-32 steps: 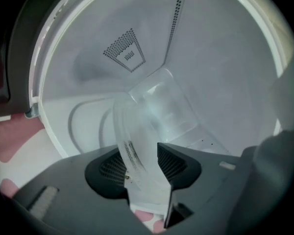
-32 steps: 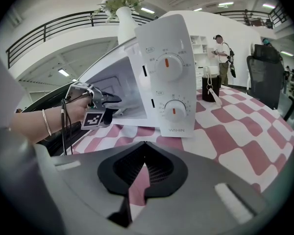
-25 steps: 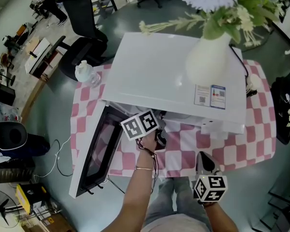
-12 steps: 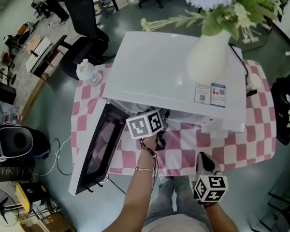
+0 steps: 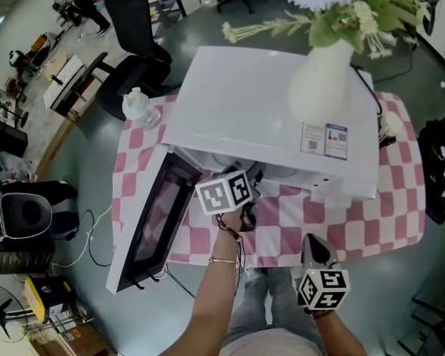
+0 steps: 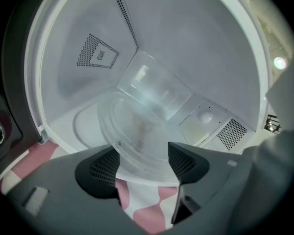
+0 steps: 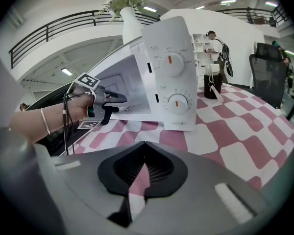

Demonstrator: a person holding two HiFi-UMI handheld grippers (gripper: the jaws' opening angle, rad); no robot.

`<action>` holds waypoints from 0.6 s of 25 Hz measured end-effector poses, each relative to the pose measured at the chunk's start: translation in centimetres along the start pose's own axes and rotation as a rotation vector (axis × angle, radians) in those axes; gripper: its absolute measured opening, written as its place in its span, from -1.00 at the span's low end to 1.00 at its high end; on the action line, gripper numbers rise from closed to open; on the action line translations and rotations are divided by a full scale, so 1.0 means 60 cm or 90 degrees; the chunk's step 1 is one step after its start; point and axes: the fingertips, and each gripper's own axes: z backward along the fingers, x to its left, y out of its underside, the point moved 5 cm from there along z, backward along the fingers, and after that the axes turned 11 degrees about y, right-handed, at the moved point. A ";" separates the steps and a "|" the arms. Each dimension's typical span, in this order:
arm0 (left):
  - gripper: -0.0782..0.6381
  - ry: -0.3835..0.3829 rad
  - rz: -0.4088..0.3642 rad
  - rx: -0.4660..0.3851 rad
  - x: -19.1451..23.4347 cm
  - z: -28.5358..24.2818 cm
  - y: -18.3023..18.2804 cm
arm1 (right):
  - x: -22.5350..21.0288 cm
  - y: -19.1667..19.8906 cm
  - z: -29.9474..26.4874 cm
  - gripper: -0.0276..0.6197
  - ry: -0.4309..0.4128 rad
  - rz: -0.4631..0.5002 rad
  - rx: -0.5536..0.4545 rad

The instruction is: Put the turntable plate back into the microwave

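Observation:
The clear glass turntable plate point(image 6: 142, 131) lies on the floor of the white microwave's point(image 5: 267, 110) cavity, its near rim jutting a little over the front edge. My left gripper point(image 6: 143, 160) reaches into the microwave's mouth. Its jaws have just been opening, and they stand apart on either side of the plate's near rim without pressing on it. In the head view the left gripper point(image 5: 245, 195) sits under the microwave's front, beside the swung-open door point(image 5: 152, 225). My right gripper point(image 7: 143, 168) hangs shut and empty over the checked cloth, near the table's front edge point(image 5: 315, 254).
A white vase of flowers point(image 5: 322, 80) stands on the microwave's top. A water bottle point(image 5: 137, 106) stands at the table's back left corner. The pink checked cloth point(image 5: 356, 221) covers the table. A dark cup point(image 7: 211, 89) stands to the right of the microwave. Office chairs point(image 5: 133, 65) stand behind.
The left gripper's marker cube has rolled a little and shifted slightly right at the microwave's mouth. The right gripper has stayed where it was.

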 end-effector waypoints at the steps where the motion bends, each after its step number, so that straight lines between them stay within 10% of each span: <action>1: 0.09 0.001 -0.002 0.001 -0.002 0.001 0.002 | 0.002 0.001 0.001 -0.89 -0.002 0.001 -0.001; 15: 0.16 -0.038 -0.055 0.022 -0.011 0.017 0.020 | -0.003 0.011 0.009 -0.89 -0.014 0.008 0.003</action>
